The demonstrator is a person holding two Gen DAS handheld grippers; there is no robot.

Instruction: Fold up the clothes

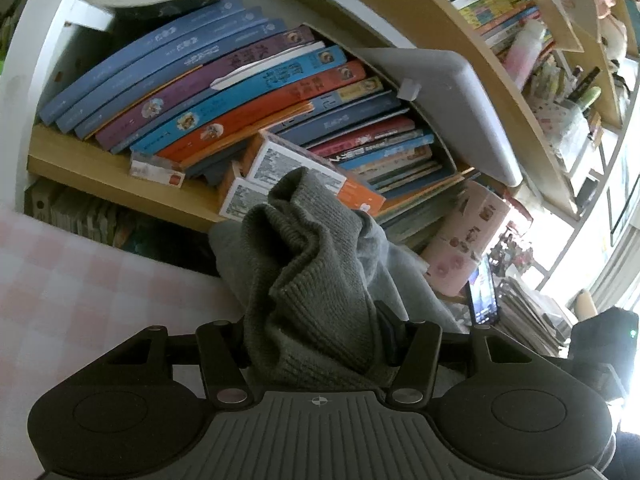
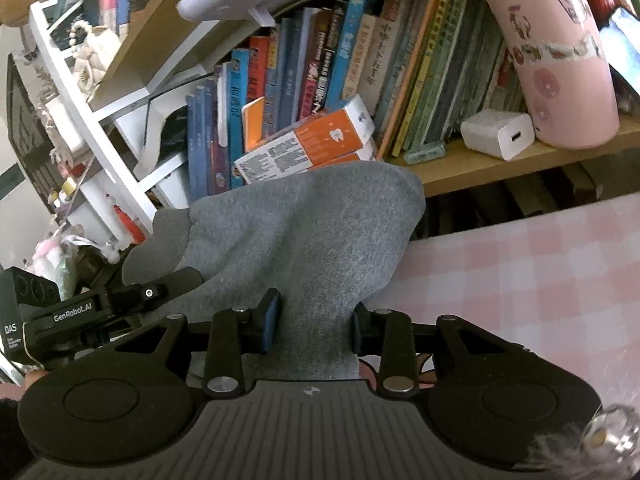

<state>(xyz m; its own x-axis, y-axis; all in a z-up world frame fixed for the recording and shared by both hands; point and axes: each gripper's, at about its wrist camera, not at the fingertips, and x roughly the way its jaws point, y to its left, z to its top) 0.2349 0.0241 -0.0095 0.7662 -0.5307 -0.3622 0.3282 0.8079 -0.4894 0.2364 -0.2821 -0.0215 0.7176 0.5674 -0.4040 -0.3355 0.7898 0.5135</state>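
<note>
**Both hands on the grey garment, lifted before the bookshelf**

My left hand-held gripper is clenched on a bunched, ribbed part of the garment; the knit fills the gap between the jaws and rises in thick folds just ahead of the camera. A smoother, lighter grey part of the same cloth hangs behind the ribbed bunch. My right hand-held gripper grasps the smooth grey fleece, one blue pad pressing on each side of a narrow neck of cloth. Above the pads the fabric spreads wide and stands up in front of the shelf.

In the right view my left hand-held gripper shows at the left edge, black, with white lettering on its body, touching the garment's darker edge. In the left view my right one appears as a dark shape at the right edge.

Under the cloth lies a surface in pink and white checks; whether it is a bench or a bed I cannot tell. The garment hangs partly above it, held up by both grips.

Beyond stands a wooden shelf crowded with leaning books. Orange-and-white boxes lie just behind the cloth. A white charger sits beside a pink cylinder on the shelf board. A lit phone screen stands further right in the left view.
</note>
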